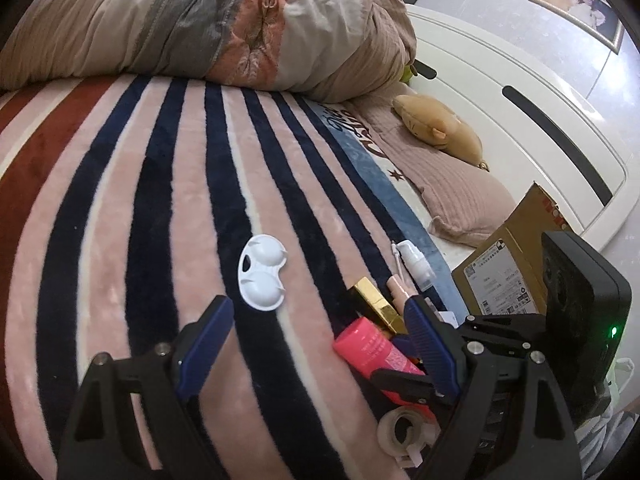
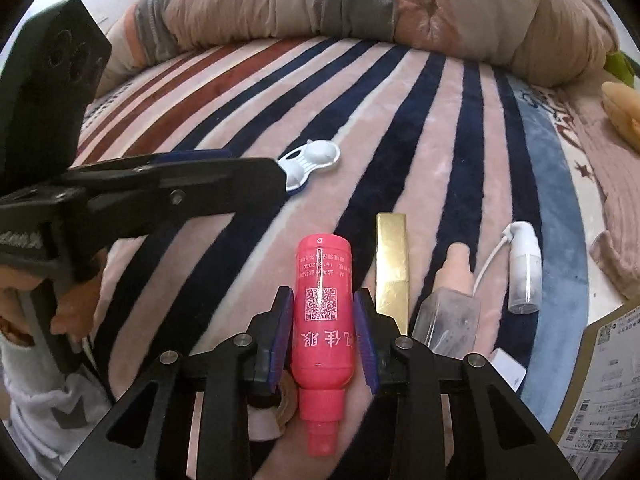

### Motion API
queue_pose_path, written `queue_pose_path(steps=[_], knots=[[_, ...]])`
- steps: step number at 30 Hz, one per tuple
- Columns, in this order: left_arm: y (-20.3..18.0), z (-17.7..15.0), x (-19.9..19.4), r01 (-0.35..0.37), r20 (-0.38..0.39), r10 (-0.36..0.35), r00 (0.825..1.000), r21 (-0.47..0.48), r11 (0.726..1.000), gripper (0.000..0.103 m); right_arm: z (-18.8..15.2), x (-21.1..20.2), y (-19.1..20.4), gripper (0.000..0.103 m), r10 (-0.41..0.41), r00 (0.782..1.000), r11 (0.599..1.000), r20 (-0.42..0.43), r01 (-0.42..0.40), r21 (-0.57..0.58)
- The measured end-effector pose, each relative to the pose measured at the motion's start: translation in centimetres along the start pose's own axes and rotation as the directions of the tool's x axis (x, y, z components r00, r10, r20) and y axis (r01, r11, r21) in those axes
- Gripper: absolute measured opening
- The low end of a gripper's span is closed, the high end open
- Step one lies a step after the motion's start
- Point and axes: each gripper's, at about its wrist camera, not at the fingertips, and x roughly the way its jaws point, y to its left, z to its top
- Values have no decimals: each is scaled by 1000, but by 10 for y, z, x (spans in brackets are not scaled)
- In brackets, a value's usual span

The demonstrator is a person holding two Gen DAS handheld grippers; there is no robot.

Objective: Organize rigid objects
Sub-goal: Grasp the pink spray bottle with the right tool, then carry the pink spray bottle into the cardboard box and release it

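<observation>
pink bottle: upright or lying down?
Lying down. The pink bottle rests lengthwise on the striped blanket, nozzle toward the camera.

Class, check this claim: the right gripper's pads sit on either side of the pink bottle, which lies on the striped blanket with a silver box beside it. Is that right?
One detail is wrong: the box is gold, not silver. The right wrist view shows it lying beside the pink bottle on the striped blanket, with the right gripper pads on either side of the bottle.
</observation>
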Motion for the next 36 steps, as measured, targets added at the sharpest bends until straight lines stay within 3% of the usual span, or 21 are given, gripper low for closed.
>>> queue_pose_path(steps=[3, 7, 13, 15, 17, 19, 22, 28, 36], knots=[[1, 0, 3, 31, -16, -31, 999, -6, 999, 85, -2, 12, -3, 27, 15, 998, 1000, -61, -14, 5], [-1, -2, 9, 71, -46, -72, 996, -11, 997, 85, -2, 2, 4, 27, 3, 1000, 1000, 14, -3, -11], [-9, -1, 3, 238, -25, -239, 971, -21, 971, 84, -1, -30, 17, 27, 16, 985, 999, 173, -8, -47], [-14, 0, -3, 290, -8, -290, 957, -9, 957, 76, 0, -40, 23, 27, 40, 977, 997, 212, -26, -70], [-22, 1, -9, 329, 8, -329, 944, 11, 944, 50, 0, -48, 31, 27, 51, 971, 994, 236, -27, -102], [-31, 5, -18, 324, 28, -325, 945, 42, 945, 34, -1, -59, 39, 27, 38, 965, 992, 261, -5, -127], [-47, 13, -35, 326, 73, -331, 941, 74, 942, 32, -3, -82, 45, 27, 35, 949, 991, 314, 9, -136], [-121, 29, -82, 222, 135, -255, 957, 221, 950, 31, -21, -150, 39, 26, 62, 893, 993, 446, -11, -115], [-235, 44, -95, 161, 122, -225, 967, 391, 906, 31, -59, -234, -7, 26, 23, 803, 1000, 595, -7, -29]])
